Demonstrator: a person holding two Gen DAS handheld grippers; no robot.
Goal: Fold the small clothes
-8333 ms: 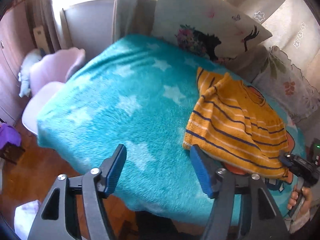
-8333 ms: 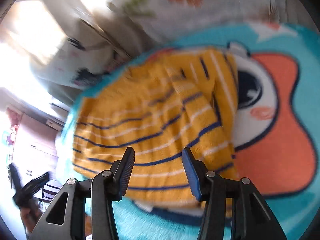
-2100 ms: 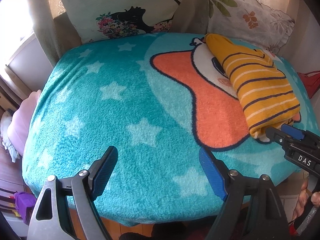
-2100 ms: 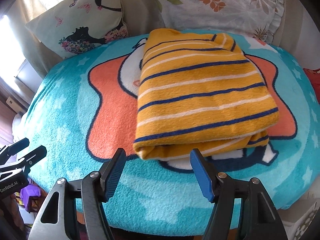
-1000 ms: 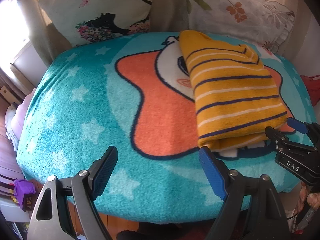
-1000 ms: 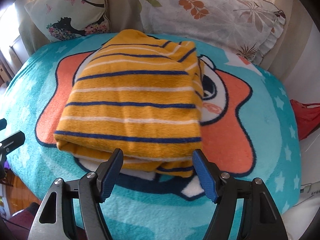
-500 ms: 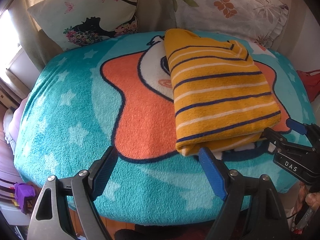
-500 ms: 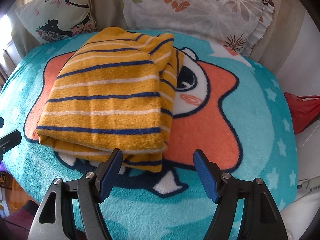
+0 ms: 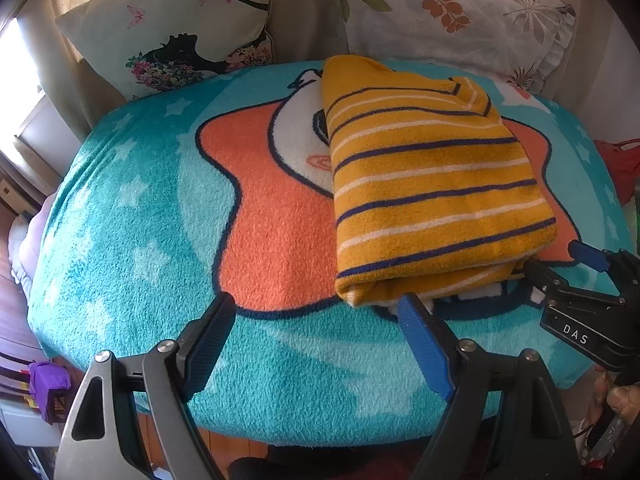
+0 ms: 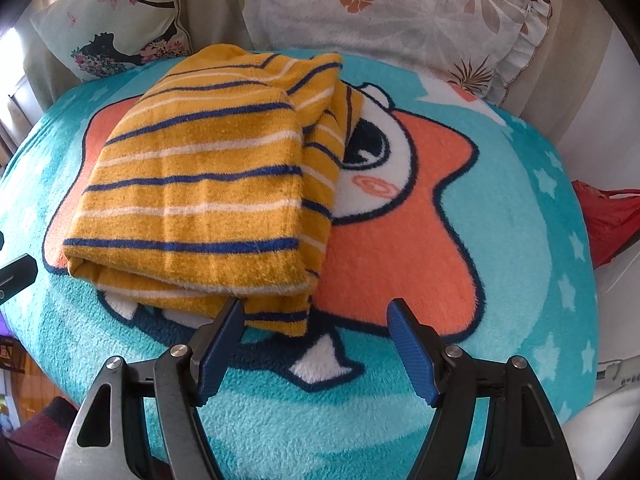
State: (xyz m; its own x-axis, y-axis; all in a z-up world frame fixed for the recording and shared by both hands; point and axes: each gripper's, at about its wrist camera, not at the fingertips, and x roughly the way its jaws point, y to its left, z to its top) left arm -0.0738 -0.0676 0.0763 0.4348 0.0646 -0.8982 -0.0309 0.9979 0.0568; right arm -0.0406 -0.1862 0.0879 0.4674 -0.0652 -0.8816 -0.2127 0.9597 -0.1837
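Striped garment point(image 9: 432, 196) lies folded on the starfish blanket point(image 9: 132, 216) covering the bed, long axis running away from the claws toward the pillows point(image 10: 384, 12). Left claw point(image 9: 316, 332) wide open, empty; garment ahead and to its right. Right claw point(image 10: 316, 324) wide open, empty; near corner of garment just ahead, left of centre. Right claw looks nearer.

Striped top point(image 9: 432, 184): loosely spread earlier, now folded into a neat bundle on the blanket point(image 9: 132, 216); we have drawn both grippers back, empty.
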